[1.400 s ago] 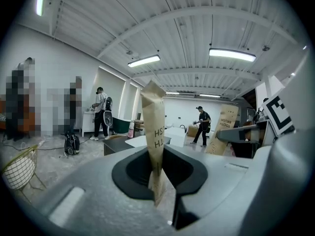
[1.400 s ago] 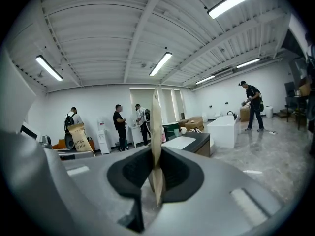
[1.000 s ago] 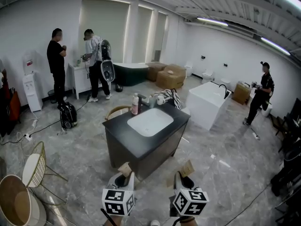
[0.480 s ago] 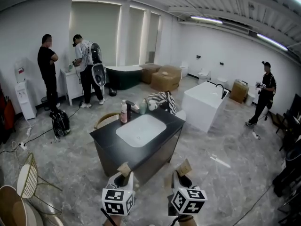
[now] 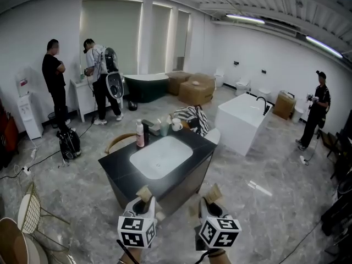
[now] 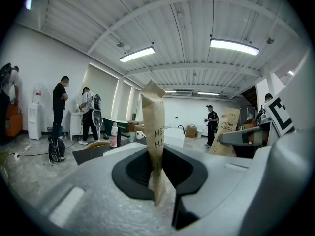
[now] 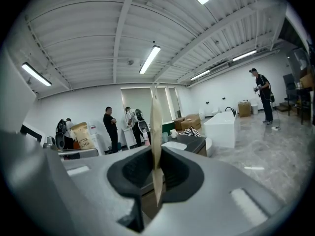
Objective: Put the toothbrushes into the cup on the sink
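A black vanity (image 5: 118,172) with a white basin (image 5: 160,157) stands a few steps ahead. At its back edge are a greenish cup (image 5: 164,128), a white mug (image 5: 176,125) and a pink bottle (image 5: 139,134). Low in the head view, my left gripper (image 5: 144,201) is shut on a brown paper toothbrush packet (image 5: 145,193), which stands upright between the pads (image 6: 153,146). My right gripper (image 5: 211,201) is shut on a second such packet (image 5: 214,193), seen edge-on in the right gripper view (image 7: 156,146). Both grippers hover over the floor, short of the vanity.
A white bathtub (image 5: 242,120) stands to the right of the vanity, and a chair with a striped cloth (image 5: 192,117) behind it. Two people (image 5: 102,76) stand at the back left, another person (image 5: 318,111) at the right. A wire chair (image 5: 25,216) is at the near left.
The view has come closer to the vanity, which now looks larger and sits a little further left. Both grippers keep their packets and their place in the picture.
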Motion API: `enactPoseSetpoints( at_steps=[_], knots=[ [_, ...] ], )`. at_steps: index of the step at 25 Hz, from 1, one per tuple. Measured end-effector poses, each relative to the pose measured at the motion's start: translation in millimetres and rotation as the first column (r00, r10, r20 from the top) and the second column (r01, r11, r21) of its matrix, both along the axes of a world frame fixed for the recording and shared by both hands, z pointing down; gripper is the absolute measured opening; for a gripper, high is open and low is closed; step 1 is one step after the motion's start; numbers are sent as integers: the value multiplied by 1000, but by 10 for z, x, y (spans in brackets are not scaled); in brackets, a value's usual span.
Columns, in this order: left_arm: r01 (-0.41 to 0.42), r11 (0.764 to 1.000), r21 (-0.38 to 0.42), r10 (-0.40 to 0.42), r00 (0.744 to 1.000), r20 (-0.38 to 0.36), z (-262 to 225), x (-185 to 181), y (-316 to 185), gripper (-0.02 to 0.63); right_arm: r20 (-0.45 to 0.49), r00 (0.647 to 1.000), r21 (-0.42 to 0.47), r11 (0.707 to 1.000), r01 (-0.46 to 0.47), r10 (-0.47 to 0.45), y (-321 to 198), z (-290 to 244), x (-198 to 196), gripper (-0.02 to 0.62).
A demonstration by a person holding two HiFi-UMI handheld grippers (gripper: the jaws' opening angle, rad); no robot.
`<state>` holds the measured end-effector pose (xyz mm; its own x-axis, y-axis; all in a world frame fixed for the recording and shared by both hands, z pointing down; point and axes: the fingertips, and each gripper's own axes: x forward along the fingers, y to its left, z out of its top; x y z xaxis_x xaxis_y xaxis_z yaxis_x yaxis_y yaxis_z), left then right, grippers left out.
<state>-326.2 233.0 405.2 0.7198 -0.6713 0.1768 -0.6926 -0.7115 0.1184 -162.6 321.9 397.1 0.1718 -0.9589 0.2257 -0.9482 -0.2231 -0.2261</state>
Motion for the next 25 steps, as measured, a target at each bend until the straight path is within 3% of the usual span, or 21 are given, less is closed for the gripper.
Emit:
enactPoseSetpoints(
  at_steps=[11,25],
  knots=[
    [20,1000,20,-20,1000,-17,-35,723,-538,48,-7,999,-2,999,34,-34,-510,37,776,49],
    [6,1000,-7,-5,999,49,278,1410,-773,48,62,998,-38,999,21,-18,-693,395,1534,49]
  ],
)
